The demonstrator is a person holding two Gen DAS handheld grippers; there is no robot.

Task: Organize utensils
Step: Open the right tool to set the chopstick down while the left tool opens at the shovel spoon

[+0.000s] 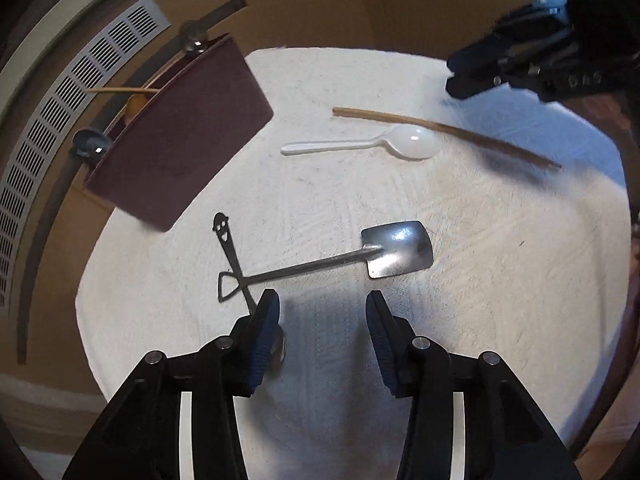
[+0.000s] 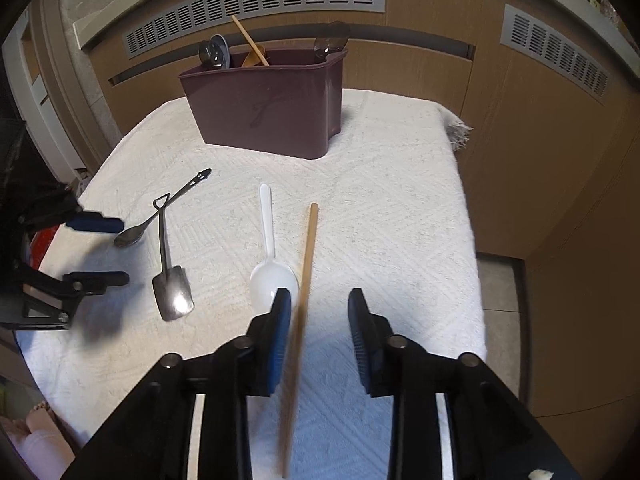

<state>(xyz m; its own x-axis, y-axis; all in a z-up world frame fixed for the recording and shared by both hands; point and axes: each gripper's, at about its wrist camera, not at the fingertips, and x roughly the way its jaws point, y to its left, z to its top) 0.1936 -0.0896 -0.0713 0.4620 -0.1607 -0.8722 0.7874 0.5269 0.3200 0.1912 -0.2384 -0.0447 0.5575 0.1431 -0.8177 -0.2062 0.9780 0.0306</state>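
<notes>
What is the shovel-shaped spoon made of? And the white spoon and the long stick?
The shovel-shaped spoon looks like polished metal: grey with bright glints. The white spoon seems plastic: smooth, slightly see-through. The long stick looks like wood or bamboo: tan and matte.

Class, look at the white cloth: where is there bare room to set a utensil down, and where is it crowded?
Free: the cloth right of the wooden stick, and between the caddy and white spoon. Crowded: the left, where shovel spoon and smiley spoon cross.
</notes>
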